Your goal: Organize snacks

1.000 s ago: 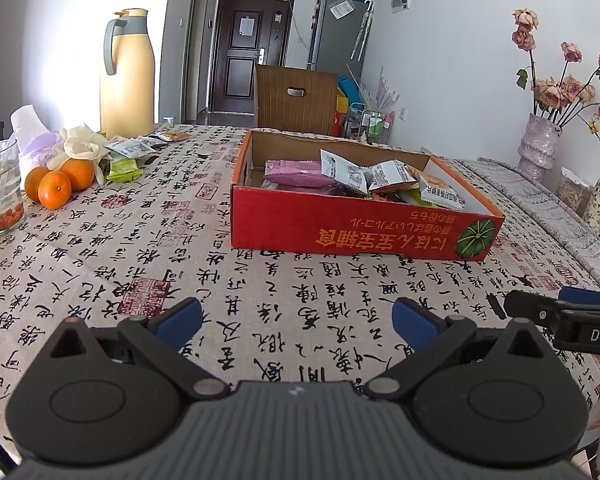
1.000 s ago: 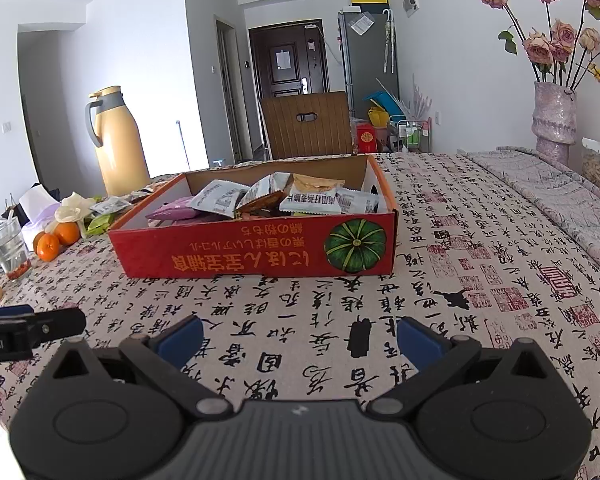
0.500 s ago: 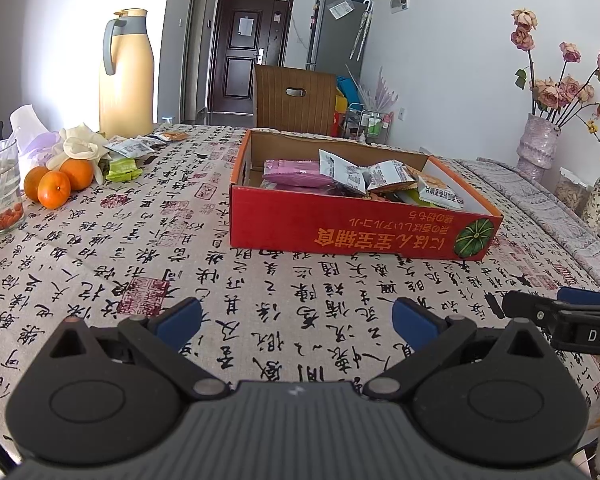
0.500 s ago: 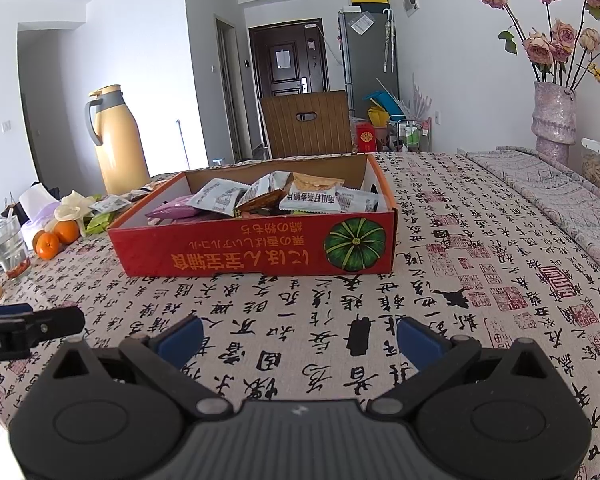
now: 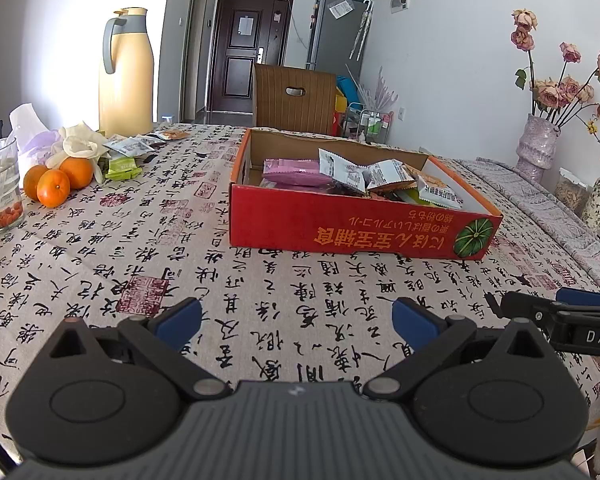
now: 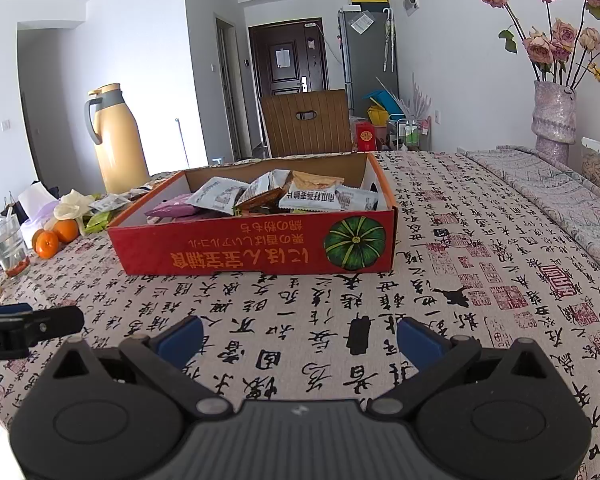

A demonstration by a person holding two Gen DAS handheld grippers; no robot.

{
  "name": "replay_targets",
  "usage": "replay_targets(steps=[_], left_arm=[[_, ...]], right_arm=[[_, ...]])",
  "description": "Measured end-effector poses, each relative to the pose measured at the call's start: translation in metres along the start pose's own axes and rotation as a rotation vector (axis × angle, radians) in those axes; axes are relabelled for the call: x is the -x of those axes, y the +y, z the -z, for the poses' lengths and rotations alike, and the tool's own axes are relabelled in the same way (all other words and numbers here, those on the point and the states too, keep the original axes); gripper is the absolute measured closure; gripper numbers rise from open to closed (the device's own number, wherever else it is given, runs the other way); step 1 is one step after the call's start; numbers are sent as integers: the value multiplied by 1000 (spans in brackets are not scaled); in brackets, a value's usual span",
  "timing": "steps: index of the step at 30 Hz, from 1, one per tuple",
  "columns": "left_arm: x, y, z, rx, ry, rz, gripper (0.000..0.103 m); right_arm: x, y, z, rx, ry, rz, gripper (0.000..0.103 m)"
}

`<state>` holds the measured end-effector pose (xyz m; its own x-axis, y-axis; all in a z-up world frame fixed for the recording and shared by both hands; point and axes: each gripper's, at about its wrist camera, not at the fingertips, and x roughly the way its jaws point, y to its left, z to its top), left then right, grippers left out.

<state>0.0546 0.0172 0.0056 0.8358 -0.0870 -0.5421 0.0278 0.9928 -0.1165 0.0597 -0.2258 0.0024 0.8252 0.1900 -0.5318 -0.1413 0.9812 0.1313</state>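
A shallow red cardboard box (image 5: 340, 232) (image 6: 236, 248) with a green pumpkin print sits mid-table, holding several snack packets (image 5: 352, 172) (image 6: 260, 196), among them a purple one (image 5: 296, 170). More loose packets (image 5: 130, 146) (image 6: 108, 204) lie on the cloth at the far left, by the oranges. My left gripper (image 5: 296, 320) hovers open over the near edge of the table, nothing between its blue pads. My right gripper (image 6: 298, 334) is open too, beside it and well short of the box.
A tall yellow thermos (image 5: 126, 72), oranges (image 5: 54, 184), a glass (image 5: 0, 188) and a tissue pack (image 5: 26, 128) crowd the left side. A vase of dried roses (image 6: 554, 116) and a jar (image 6: 598, 168) stand at the right. A wooden chair (image 5: 296, 98) is behind the table.
Almost nothing: both grippers stay open and the views shift only very slightly.
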Motion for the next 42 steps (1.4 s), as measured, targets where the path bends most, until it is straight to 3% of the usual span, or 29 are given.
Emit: replay_targets(steps=[42], left_arm=[[3,-1,2,0,0,24,0]], right_arm=[[2,-3,6,2,10,-1,0]])
